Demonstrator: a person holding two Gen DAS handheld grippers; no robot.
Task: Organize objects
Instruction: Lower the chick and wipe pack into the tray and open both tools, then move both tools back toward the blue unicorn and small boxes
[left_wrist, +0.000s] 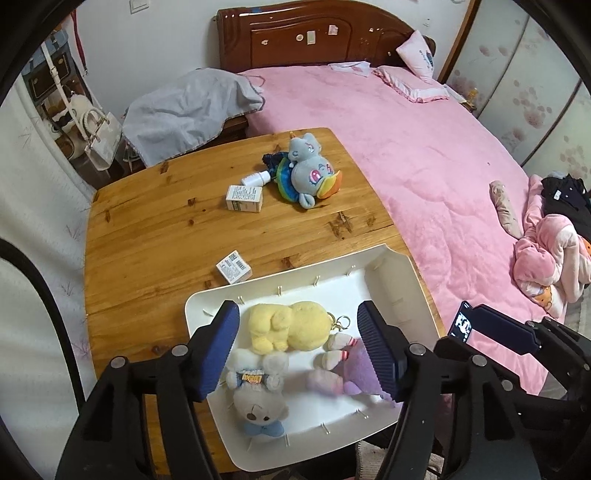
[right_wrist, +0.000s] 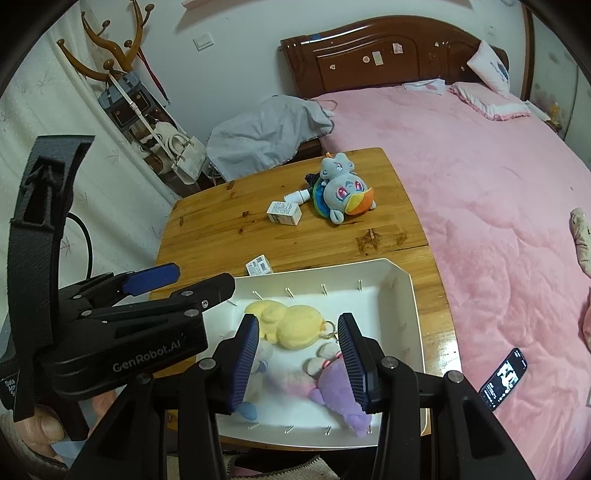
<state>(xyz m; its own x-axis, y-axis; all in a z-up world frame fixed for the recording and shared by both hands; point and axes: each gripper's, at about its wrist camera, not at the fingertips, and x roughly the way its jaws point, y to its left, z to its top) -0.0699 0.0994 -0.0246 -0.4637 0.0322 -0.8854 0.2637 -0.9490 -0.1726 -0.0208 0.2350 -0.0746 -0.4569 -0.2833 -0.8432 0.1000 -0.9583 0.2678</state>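
Hovering tilted down over the white tray (left_wrist: 391, 266), both claws, left claw (left_wrist: 299, 350) and right claw (right_wrist: 297, 354), apart, empty.

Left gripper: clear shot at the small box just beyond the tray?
Probably yes. The left gripper hangs open over the white tray, nothing between its pads. The small box lies on bare table beside the tray's far rim, nothing on it or against it. Only the rim to clear.

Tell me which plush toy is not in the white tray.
The grey-blue plush with the rainbow tail. It lies far back on the table beside a small bottle; the yellow, white and purple ones are all in the tray.
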